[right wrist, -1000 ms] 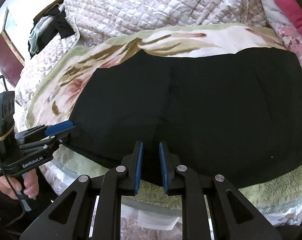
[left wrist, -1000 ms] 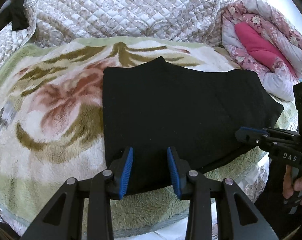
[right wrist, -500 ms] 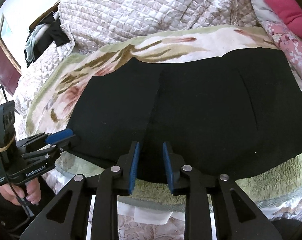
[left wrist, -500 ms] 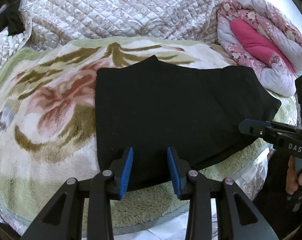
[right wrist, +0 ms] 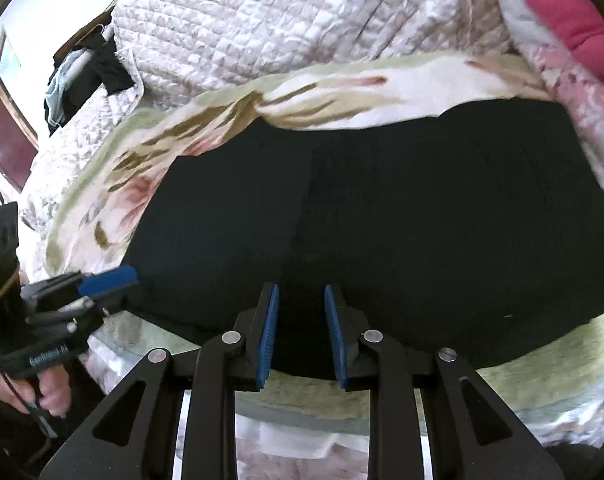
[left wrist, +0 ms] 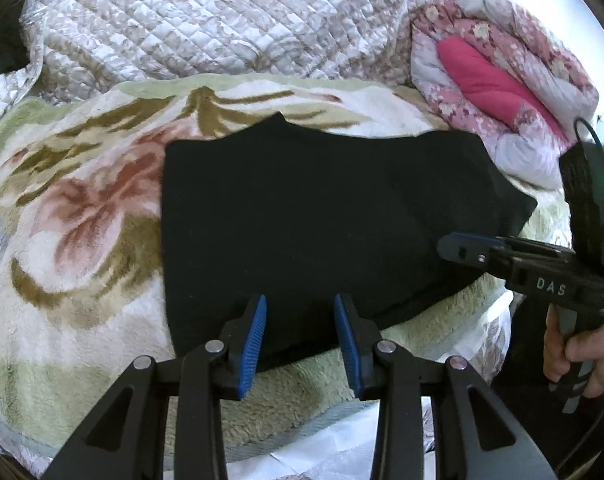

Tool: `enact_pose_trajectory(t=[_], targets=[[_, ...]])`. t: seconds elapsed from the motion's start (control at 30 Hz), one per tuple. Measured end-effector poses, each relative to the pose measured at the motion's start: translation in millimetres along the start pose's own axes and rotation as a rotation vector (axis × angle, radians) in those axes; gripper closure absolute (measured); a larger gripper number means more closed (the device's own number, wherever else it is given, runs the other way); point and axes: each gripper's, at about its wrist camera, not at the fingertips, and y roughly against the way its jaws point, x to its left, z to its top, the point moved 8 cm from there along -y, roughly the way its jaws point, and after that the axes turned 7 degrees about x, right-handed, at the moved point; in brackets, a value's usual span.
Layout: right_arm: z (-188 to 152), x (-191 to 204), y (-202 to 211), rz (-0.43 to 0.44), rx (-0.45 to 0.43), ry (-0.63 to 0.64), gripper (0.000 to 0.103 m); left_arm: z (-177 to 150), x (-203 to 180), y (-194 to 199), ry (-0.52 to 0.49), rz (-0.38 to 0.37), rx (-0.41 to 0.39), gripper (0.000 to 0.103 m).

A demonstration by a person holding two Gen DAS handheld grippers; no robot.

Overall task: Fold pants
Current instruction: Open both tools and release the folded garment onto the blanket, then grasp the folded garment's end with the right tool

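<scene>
**A:** What lies on the bed, from left to right?

**B:** At far left, dark clothes [right wrist: 90, 76] hang beside a quilted cover [left wrist: 206, 28]. A floral fleece blanket [left wrist: 74, 216] spreads across the bed. On it lie the black pants [left wrist: 302, 220], folded flat, their near edge close to the blanket's near edge. At far right sits a rolled floral duvet [left wrist: 498, 80] with a pink lining.

**A:** And the grippers?

**B:** The left gripper [left wrist: 300, 336] hovers over the pants' near edge, jaws moderately apart, gripping nothing. The right gripper [right wrist: 301, 330], further right, has narrower jaws, also empty. A hand [left wrist: 582, 356] holds its handle.

**A:** Anything in the way?

**B:** Nothing rests on the pants.
</scene>
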Motion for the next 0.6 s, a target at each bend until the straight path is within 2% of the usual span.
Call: enact_pose_trajectory(t=[0.17,0.23,0.3,0.37,0.43,0.47,0.5,0.57,0.6], targets=[[-3.2,-5.9,5.3,0.023,-0.004,-0.024,0.078,8.3,11.1,-0.6,0.03,0.018,-0.009,0.065],[-7.9,-19.5,-5.2,0.017,0.037,-0.077,0.079,3.5,9.4,-11.4,0.019,0.007,0.03,0.065],[-4.9,-25.5,1.0,0.045,0.012,-0.131,0.079,0.8,6.4,-14.9,0.001,0.03,0.027,0.065],[1.2,-34.5,13.0,-0.041,-0.025,-0.128,0.078,1.3,-1.6,-10.9,-0.019,0.012,0.025,0.065],[4.0,-50.0,26.6,-0.06,-0.062,-0.185,0.078,1.3,-6.6,-9.9,-0.016,-0.012,0.03,0.065],[4.0,-57.9,31.2,-0.052,-0.072,-0.224,0.073,1.3,-9.0,-10.3,-0.024,-0.01,0.029,0.065],[2.7,-65.6,36.6,-0.045,-0.082,-0.267,0.058,1.2,-10.8,-10.5,-0.031,-0.007,0.029,0.065],[-2.8,-82.9,49.7,-0.04,-0.11,-0.36,0.04,2.1,-10.9,-10.6,-0.031,-0.011,0.029,0.065],[-5.9,-90.3,56.5,-0.033,-0.125,-0.401,0.039,2.5,-10.7,-10.7,-0.028,-0.012,0.03,0.065]])
